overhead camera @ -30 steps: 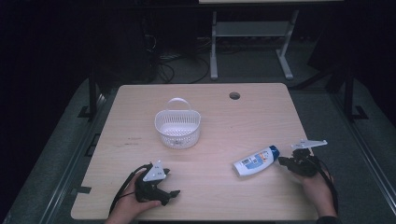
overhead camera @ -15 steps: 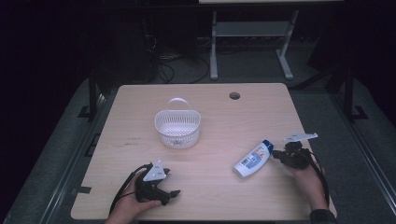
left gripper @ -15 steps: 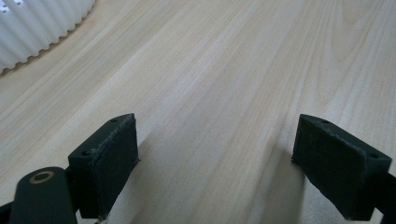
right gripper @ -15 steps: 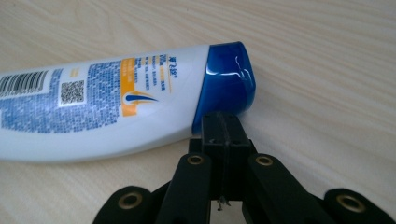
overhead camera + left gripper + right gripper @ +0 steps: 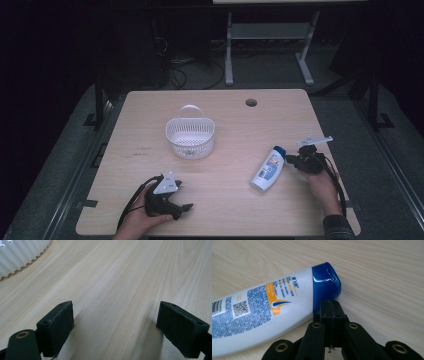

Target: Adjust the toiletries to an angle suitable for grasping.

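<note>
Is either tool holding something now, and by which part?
Nothing is held. The right tool is shut, tip against the bottle's blue cap; the left tool is open.

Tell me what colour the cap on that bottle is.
Glossy blue cap on a white bottle; the right gripper view shows it best.

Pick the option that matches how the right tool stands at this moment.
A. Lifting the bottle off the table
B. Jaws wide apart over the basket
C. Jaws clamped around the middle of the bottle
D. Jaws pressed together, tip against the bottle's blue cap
D: in the right gripper view the right tool has its two jaws closed flat on each other, their tip meeting the blue cap of the bottle, which lies on the table.
</note>
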`<state>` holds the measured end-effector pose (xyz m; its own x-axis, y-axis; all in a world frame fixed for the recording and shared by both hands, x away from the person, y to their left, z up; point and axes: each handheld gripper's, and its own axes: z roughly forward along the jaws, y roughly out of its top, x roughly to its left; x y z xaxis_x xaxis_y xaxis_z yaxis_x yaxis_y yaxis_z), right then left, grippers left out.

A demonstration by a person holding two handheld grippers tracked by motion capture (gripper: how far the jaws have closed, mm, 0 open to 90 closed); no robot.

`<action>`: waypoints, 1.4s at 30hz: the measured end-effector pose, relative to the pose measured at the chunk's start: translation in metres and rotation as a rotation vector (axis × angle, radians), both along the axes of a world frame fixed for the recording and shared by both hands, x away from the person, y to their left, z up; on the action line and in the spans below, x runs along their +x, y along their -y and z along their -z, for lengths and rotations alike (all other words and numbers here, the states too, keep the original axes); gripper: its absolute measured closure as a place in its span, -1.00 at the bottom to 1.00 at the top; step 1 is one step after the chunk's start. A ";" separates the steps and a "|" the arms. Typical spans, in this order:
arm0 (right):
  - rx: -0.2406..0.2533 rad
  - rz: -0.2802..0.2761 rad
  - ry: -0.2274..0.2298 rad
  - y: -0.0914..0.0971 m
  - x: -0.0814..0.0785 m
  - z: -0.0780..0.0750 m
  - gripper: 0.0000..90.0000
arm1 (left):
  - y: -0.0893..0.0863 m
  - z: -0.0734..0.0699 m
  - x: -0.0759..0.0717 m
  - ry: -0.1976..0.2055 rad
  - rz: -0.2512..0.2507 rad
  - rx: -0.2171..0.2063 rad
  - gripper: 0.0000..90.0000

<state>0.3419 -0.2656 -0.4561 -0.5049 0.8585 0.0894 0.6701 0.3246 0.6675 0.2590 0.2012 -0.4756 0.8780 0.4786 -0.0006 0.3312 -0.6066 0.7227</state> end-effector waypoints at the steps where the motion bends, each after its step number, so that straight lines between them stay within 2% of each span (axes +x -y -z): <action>1: -0.001 0.000 -0.001 -0.001 0.001 0.001 0.99 | 0.000 0.000 0.000 0.000 0.000 0.000 -0.71; 23: 0.015 -0.058 0.000 -0.028 0.007 0.000 0.99 | 0.000 0.000 0.000 0.000 -0.002 -0.001 -0.71; 42: 0.020 -0.154 0.011 -0.056 0.008 0.000 0.99 | 0.000 0.000 0.000 0.000 -0.002 -0.001 -0.71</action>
<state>0.3500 -0.2093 -0.4557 -0.6316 0.7688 0.1000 0.6063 0.4094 0.6817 0.2589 0.2010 -0.4757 0.8769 0.4807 -0.0007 0.3325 -0.6055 0.7231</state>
